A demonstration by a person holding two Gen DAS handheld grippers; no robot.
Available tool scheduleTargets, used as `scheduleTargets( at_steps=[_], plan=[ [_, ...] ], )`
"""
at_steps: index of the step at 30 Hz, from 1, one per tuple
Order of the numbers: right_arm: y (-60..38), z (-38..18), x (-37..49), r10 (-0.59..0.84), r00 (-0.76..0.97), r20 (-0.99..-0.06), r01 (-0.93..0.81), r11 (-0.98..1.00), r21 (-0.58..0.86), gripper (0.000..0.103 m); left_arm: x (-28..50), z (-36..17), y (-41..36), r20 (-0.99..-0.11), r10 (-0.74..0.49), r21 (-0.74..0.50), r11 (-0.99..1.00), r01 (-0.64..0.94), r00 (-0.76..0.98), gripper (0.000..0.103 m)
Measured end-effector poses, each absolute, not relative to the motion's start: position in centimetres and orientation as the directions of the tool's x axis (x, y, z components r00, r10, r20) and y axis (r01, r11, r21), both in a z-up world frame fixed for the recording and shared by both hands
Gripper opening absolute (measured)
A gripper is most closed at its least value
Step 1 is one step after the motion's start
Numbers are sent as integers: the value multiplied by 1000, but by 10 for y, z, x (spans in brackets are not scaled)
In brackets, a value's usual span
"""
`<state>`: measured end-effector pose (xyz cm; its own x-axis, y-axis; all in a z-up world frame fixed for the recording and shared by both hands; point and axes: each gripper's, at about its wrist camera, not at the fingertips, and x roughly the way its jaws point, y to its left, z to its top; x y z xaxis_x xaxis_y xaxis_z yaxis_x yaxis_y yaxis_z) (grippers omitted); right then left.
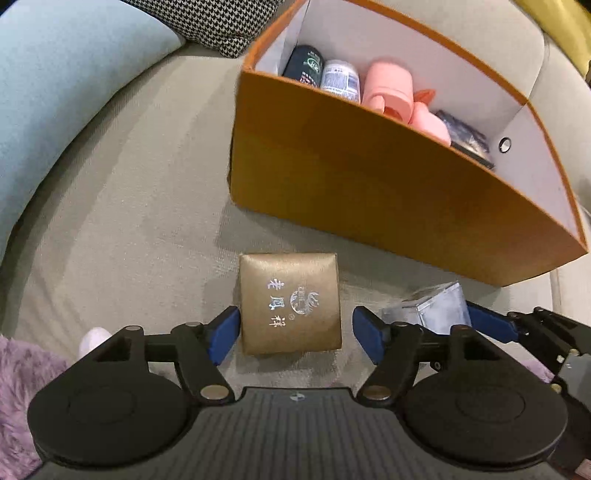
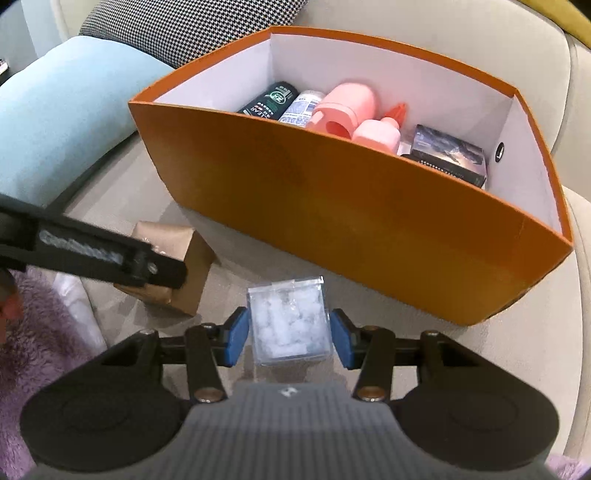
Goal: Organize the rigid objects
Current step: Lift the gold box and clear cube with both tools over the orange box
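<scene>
**mod_k:** Two small boxes are out on the beige sofa seat (image 1: pixel 129 206), both in front of the orange storage box (image 1: pixel 369 192). Left gripper (image 1: pixel 291 332) is spread wide around the gold jewellery box (image 1: pixel 290 302). Its left pad is right at the box's side and the right pad stands clear of it, so nothing's clamped.

**tinker99:** Any writing on the gold one?

**mod_k:** Silver Chinese characters plus a round bird-ish emblem on the lid. Can't read more than that.

**tinker99:** And the other claw?

**mod_k:** Right gripper (image 2: pixel 290 338) sits either side of a clear plastic cube (image 2: pixel 288 325) stuffed with white bits. The cube sits between the blue pads, and I can't tell whether they actually press on it. Both grippers point steeply down at the seat, side by side.

**tinker99:** What's already in the orange box?

**mod_k:** Black bottle (image 2: pixel 269 101) with "CLEAR" partly readable, a white bottle (image 2: pixel 301 107) with tiny print I can't make out, a pink round thing (image 2: pixel 343 107), a pink bottle with an orange cap (image 2: pixel 380 133), and a dark printed carton (image 2: pixel 448 155) at the right end. Blue cushion (image 2: pixel 62 122) and a houndstooth one (image 2: pixel 192 26) behind, purple fluffy fabric (image 2: pixel 33 350) near the left gripper.
</scene>
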<state>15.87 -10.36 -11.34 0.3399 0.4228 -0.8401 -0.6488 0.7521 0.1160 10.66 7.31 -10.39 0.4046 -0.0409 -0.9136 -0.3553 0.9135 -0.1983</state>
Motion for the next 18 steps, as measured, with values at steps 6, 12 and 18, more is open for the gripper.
scheduleTargets(
  at_steps=[6,12,18],
  plan=[
    [-99,-114,163,406,332,-851,-667,739,92,56,114,-115,75,-923,-31,-183,912,-366,384,79],
    [-99,-114,166,404,314,-859,-671,735,100,52,114,-124,75,-923,-29,-175,919,-352,384,71],
    [-99,-113,166,413,308,-857,-674,731,110,48,107,-121,73,-924,-22,-154,935,-319,381,70]
  ],
)
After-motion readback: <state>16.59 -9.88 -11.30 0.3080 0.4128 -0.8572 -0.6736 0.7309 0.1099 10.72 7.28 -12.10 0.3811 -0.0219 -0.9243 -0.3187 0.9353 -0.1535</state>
